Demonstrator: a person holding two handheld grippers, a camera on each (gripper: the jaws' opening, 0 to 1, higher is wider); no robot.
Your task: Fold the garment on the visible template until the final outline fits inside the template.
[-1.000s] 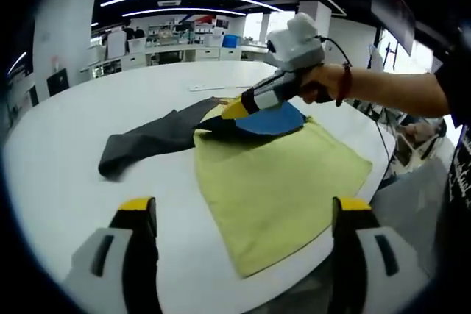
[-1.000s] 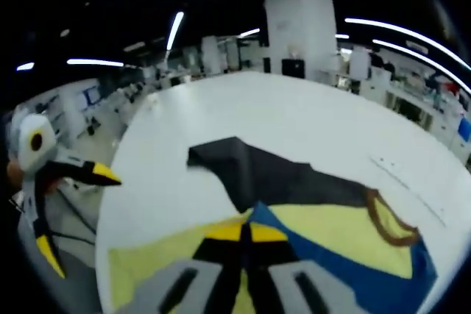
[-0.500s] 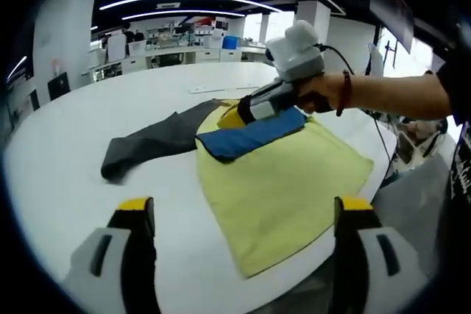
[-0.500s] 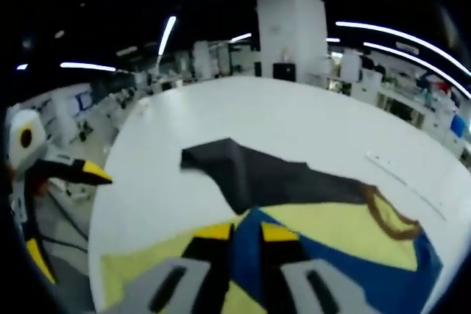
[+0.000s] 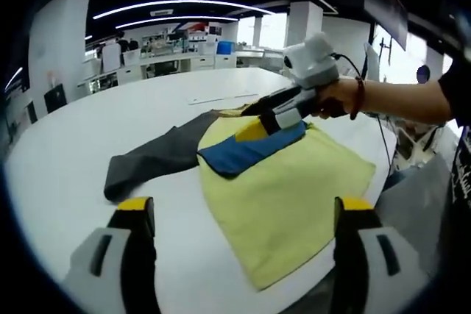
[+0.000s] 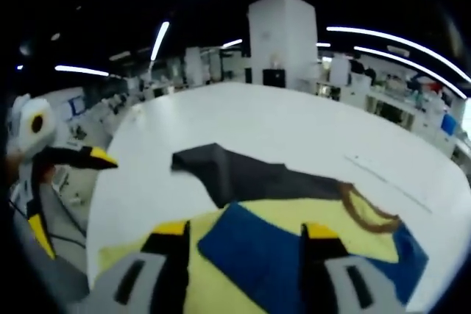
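Two yellow-tipped jaws of the left hand-held gripper [image 5: 243, 218] stand wide apart at the bottom of the left gripper view, with nothing between them. They hover over the near edge of the round white desk [image 5: 88, 123]. Just past them lies a yellow cloth [image 5: 294, 182], flat on the desk, with one corner close to the desk's edge. On the far part of the yellow cloth sits the shirt [image 5: 250, 145], with a blue part folded over on top. A dark grey sleeve of the shirt [image 5: 147, 159] sticks out off the cloth onto the bare white desk. A brown collar [image 6: 368, 215] shows at the shirt's far end in the right gripper view.

Over the blue fold is the right hand-held gripper [image 5: 268, 119], held in a person's hand [image 5: 335, 101] with a red band on the wrist. In the right gripper view its two jaws are apart, one on each side of the blue fold, and they grip nothing. Far behind the desk are more desks, white pillars and long ceiling lights.
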